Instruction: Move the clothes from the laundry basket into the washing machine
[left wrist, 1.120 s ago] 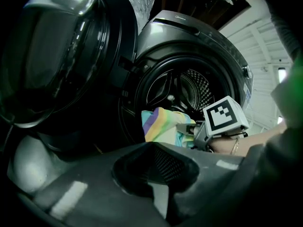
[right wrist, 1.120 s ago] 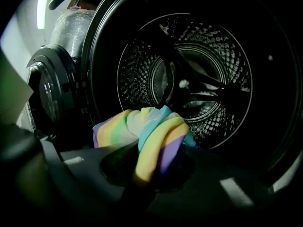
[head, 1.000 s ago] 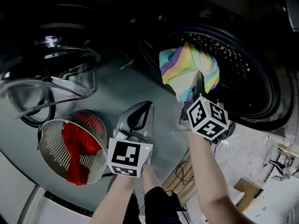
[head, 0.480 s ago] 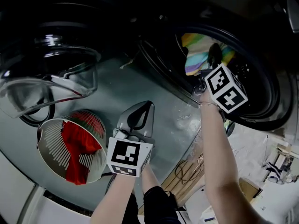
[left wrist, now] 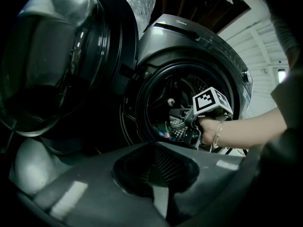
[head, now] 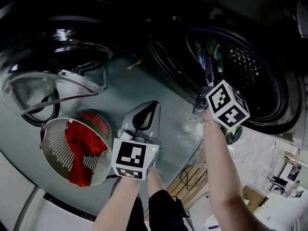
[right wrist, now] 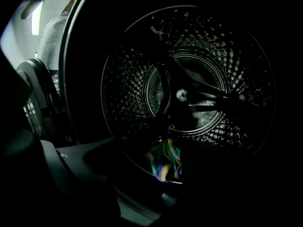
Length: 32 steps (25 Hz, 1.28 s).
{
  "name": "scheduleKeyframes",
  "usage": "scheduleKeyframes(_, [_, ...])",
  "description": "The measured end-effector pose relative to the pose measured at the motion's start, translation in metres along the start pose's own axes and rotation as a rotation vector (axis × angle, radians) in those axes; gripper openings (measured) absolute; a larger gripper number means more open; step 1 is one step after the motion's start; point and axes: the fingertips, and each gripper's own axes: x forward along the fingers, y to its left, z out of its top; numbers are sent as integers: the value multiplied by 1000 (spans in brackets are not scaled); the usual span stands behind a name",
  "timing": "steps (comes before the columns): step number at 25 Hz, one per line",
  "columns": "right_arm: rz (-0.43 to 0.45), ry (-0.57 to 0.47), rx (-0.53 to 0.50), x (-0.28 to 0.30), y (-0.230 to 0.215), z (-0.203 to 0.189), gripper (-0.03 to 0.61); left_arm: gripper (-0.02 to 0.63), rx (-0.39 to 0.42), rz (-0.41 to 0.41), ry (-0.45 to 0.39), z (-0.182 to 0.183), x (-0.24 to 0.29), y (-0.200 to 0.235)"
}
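Dim laundry corner. Striped cloth [right wrist: 164, 161] in washing machine [left wrist: 199, 37]; right hand-held gripper [head: 210, 67] spread, left hand-held gripper [head: 152, 109] pressed together.

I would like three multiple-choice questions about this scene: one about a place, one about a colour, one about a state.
1. Where is the striped cloth? A on a shelf; B in the drum; C on the floor.
2. What colour is the garment in the laundry basket? A red; B blue; C white.
3. The washing machine door is: A shut; B open; C missing.
Answers: B, it lies inside the perforated drum; A, red cloth hangs over the white slats; B, the glass door stands swung aside.
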Motion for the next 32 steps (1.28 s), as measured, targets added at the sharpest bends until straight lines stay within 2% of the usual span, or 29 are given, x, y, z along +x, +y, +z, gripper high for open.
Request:
scheduleKeyframes(3, [87, 34, 0, -30, 31, -10, 373, 0, 2, 35, -30, 13, -18, 8])
scheduleKeyframes(5, [197, 59, -9, -56, 66, -18, 326, 2, 0, 73, -43, 20, -38, 16])
scheduleKeyframes(7, [342, 86, -30, -86, 107, -27, 254, 2, -16, 114, -44, 24, -63, 26])
scheduleKeyframes(11, [595, 184, -63, -144, 183, -53, 30, 2, -82, 220, -48, 22, -125, 54])
scheduleKeyframes(15, [899, 312, -123, -201, 266, -90, 29, 2, -164, 392, -57, 3, -190, 96])
scheduleKeyframes(18, [1041, 406, -196, -237, 311, -122, 29, 19, -235, 513, -47, -23, -231, 122])
scheduleKeyframes(22, [1142, 466, -253, -267, 353, -157, 29, 83, -310, 660, -14, -66, -280, 153])
scheduleKeyframes(26, [1241, 563, -311, -298, 380, -199, 29, 135, -402, 800, 22, -119, -326, 165])
scheduleKeyframes(29, [1303, 631, -361, -323, 393, -227, 29, 177, -494, 896, 45, -159, -357, 169])
scheduleKeyframes(32, [1356, 665, -388, -345, 401, -247, 29, 213, -589, 1000, 30, -189, -388, 173])
